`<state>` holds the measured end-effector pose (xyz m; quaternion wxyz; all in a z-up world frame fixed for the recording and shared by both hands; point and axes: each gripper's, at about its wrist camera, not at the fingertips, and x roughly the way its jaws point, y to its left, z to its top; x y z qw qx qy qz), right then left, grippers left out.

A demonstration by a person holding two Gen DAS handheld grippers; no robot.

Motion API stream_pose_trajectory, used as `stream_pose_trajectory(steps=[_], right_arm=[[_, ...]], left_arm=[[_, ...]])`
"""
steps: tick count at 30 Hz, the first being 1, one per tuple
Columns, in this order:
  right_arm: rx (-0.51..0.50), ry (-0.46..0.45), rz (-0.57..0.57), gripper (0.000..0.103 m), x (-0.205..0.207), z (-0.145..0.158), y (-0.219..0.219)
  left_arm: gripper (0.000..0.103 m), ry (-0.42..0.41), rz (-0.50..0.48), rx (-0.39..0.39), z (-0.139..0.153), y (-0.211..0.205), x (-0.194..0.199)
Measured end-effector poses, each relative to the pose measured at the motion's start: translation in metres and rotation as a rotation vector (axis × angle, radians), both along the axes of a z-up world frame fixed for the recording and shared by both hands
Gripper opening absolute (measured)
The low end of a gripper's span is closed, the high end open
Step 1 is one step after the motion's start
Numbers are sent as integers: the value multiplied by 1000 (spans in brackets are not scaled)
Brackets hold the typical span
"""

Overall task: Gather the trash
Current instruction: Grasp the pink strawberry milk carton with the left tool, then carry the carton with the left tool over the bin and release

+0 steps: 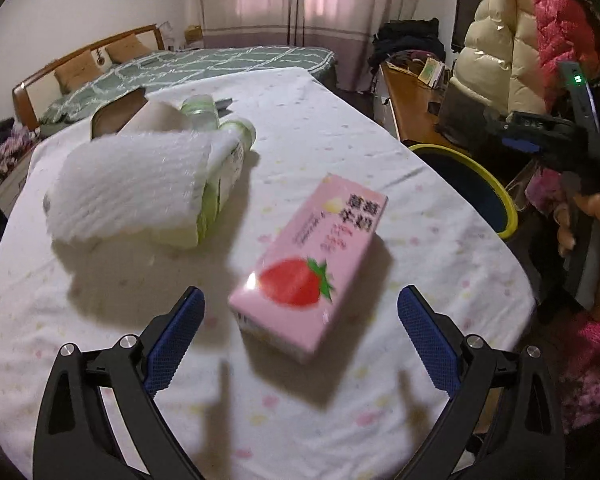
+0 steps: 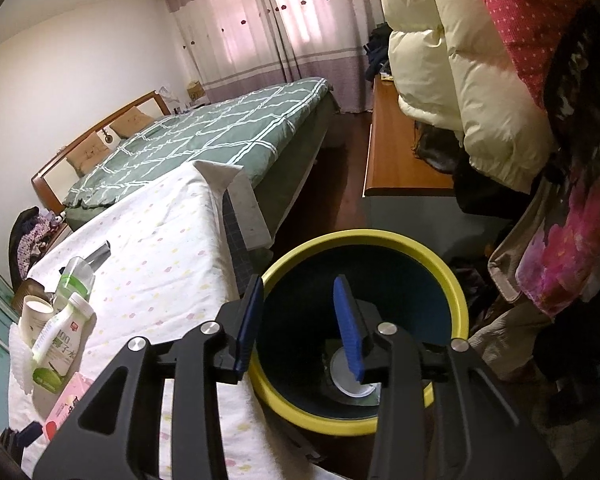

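A pink strawberry drink carton (image 1: 306, 268) lies on the white tablecloth (image 1: 340, 128), just ahead of my open, empty left gripper (image 1: 300, 312); its fingers stand either side of the carton's near end, not touching. Beyond it lie white foam netting (image 1: 128, 182), a green-and-white bottle (image 1: 228, 160) and a paper cup (image 1: 156, 116). My right gripper (image 2: 298, 320) is open and empty above the yellow-rimmed dark bin (image 2: 456, 292), which holds a white round item (image 2: 346, 376). The carton (image 2: 66, 404), bottle (image 2: 60, 348) and cup (image 2: 32, 316) also show in the right wrist view.
The bin (image 1: 500, 196) stands off the table's right edge. A green-quilted bed (image 2: 204, 140) lies behind the table. A wooden desk (image 2: 396, 160) and hanging coats (image 2: 460, 60) are to the right. A clear bottle (image 2: 74, 276) lies farther back on the table.
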<state>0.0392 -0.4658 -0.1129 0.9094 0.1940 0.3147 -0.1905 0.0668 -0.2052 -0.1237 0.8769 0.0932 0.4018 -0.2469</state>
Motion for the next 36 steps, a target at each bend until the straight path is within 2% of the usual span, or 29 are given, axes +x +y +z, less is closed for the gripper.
stream_pose_trajectory(steps=[2,8,10,12,14,18,26,36], right_arm=[[-3,2,5,35,0,0,1],[3,4,5,36,-3,-2,-1],[8,6,4,36,-4,-3,-3],[11,7,4,36,-4,-4,-4],[12,6,4,36,-4,-4,-4],[21,2,0,36,-7,-5,-7],[36,-7,-15,36,-16,-9,-20],[44,-2,-83,36,-46,-12,-49]], left_arm=[[96,-5,-11,30,-2,-6,10],[96,46,-88,86,-17,-29,35],[91,59,-91,95,-21,-34,40],[76,81,-91,101,-23,-36,45],[71,95,-97,96,-24,-38,47],[54,108,-120,96,-20,-44,46],[54,88,-160,79,0,-72,47],[54,58,-268,54,23,-153,60]])
